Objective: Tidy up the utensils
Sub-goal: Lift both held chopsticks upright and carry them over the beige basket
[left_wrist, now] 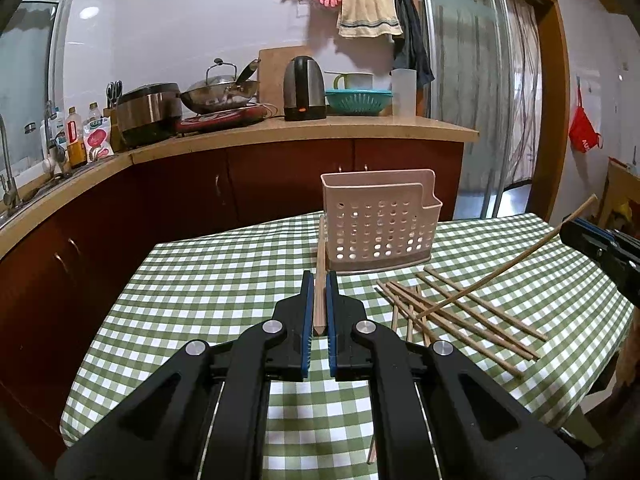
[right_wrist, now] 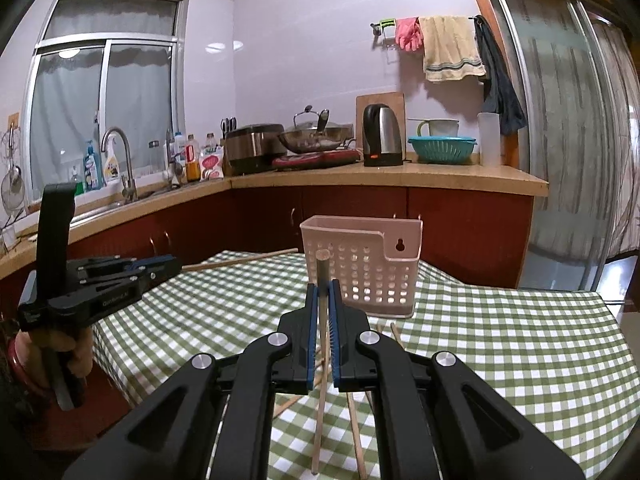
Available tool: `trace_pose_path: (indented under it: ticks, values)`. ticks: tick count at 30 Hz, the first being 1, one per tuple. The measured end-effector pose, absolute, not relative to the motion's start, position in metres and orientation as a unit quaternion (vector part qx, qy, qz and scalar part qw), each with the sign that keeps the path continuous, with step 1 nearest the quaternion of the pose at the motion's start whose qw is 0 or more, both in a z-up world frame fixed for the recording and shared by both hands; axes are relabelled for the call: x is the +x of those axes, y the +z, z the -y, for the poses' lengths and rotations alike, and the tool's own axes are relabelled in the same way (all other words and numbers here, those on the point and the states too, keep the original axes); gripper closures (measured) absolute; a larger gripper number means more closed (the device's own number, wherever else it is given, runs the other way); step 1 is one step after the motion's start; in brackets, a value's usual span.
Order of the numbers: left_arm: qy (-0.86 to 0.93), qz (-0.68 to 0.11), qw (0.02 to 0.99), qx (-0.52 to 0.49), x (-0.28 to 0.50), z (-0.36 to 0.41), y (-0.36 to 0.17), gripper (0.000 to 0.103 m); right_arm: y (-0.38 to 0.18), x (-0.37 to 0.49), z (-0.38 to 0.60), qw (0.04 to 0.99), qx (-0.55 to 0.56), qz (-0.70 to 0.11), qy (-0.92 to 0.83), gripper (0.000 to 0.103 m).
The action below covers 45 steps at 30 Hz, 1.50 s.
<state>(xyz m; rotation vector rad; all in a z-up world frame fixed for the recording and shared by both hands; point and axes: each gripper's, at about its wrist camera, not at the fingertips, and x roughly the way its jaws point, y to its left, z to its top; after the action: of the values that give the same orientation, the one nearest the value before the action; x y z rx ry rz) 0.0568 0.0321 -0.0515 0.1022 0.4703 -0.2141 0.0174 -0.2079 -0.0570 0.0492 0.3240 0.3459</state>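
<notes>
My left gripper (left_wrist: pixel 319 280) is shut on a wooden chopstick (left_wrist: pixel 320 264) that points ahead at the pink perforated basket (left_wrist: pixel 380 224) standing on the checked tablecloth (left_wrist: pixel 208 280). Right of it, several loose chopsticks (left_wrist: pixel 460 312) lie crossed on the cloth. My right gripper (right_wrist: pixel 324 288) is shut on another chopstick (right_wrist: pixel 320 380), held steeply with its low end above the cloth; the basket (right_wrist: pixel 360 276) stands just beyond. From each view the other gripper shows: the right one (left_wrist: pixel 566 228) at the edge with its slanted stick (left_wrist: pixel 500 268), the left one (right_wrist: pixel 176 266) held by a hand (right_wrist: pixel 60 352).
Behind the table runs a wooden counter (left_wrist: pixel 360 126) over dark red cabinets, with a kettle (left_wrist: pixel 304 88), wok, rice cooker, teal colander (left_wrist: pixel 358 100) and bottles. A sink tap (right_wrist: pixel 120 160) stands at the left. The cloth drops off at the table's edges.
</notes>
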Motion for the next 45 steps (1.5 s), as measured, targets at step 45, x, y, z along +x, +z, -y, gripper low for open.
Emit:
trace_pose_path:
  ticks: [45]
  values:
    - [-0.128,-0.316,0.939,0.038,0.106,-0.039,-0.036,0.096,-0.041,0.036,0.213,0.974,0.038,-0.156,0.162,0.097]
